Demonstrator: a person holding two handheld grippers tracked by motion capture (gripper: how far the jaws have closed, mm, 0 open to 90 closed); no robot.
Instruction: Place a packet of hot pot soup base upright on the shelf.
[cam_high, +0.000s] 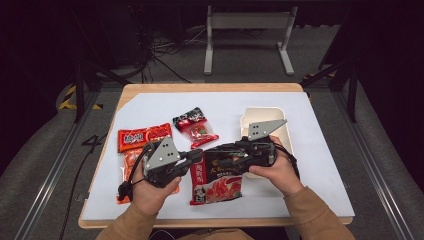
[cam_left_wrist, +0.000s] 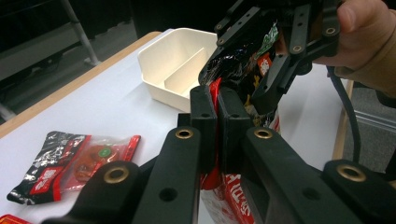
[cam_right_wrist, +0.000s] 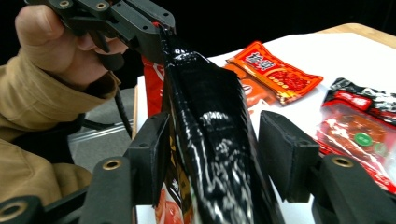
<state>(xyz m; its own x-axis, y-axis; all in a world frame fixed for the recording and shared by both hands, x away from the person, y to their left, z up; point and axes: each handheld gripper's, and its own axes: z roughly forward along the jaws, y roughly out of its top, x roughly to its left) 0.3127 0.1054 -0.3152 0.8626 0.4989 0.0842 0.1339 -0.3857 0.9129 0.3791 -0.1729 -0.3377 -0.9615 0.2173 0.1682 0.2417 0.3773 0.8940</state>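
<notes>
1. The left gripper (cam_left_wrist: 217, 122) is clamped on the red edge of a large glossy black-and-red foil food packet (cam_high: 218, 176), its jaws pressed tight together on the foil.
2. The right gripper (cam_right_wrist: 212, 158) straddles the same packet's black end; its jaws stand apart, the left pad against the foil and the right pad clear of it.
3. The packet spans between both grippers near the desk's front edge.
4. Just behind the right gripper sits a cream plastic divided tray (cam_high: 283, 135).
5. Smaller red snack packets (cam_high: 144, 136) lie toward the desk's left edge.
</notes>
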